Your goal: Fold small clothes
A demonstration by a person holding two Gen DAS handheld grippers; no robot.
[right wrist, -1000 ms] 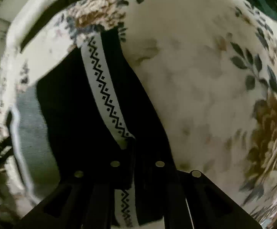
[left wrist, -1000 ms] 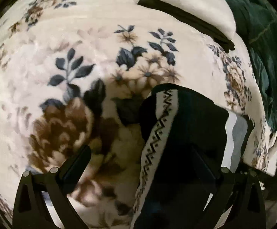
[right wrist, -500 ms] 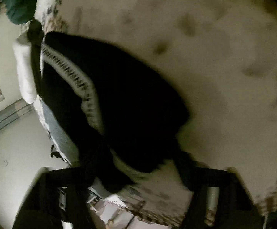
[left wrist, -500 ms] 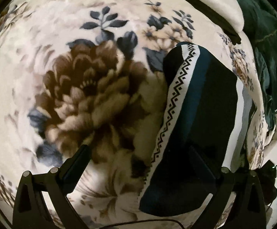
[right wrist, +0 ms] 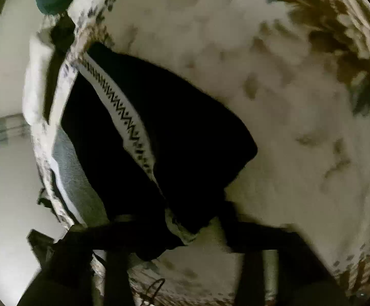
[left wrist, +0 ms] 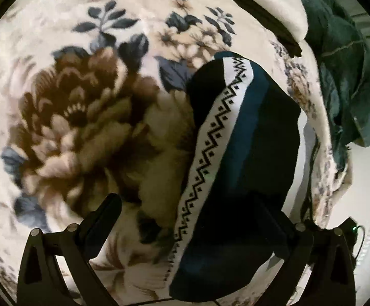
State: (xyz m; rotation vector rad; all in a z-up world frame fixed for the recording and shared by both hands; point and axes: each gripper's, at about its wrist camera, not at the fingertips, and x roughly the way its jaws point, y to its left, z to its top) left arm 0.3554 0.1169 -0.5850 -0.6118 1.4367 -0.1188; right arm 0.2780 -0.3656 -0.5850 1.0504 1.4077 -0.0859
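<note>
The right gripper [right wrist: 197, 232] is opening, its jaws apart around the near edge of the dark folded garment [right wrist: 174, 137] on the floral blanket [right wrist: 299, 117], while the left gripper [left wrist: 192, 219] stands wide open over it.

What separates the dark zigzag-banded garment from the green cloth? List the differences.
The dark garment carries a white zigzag band; the green cloth is plain. The dark garment lies folded, fairly flat, on the floral blanket; the green cloth is crumpled at the blanket's edge. Both are soft fabric.
</note>
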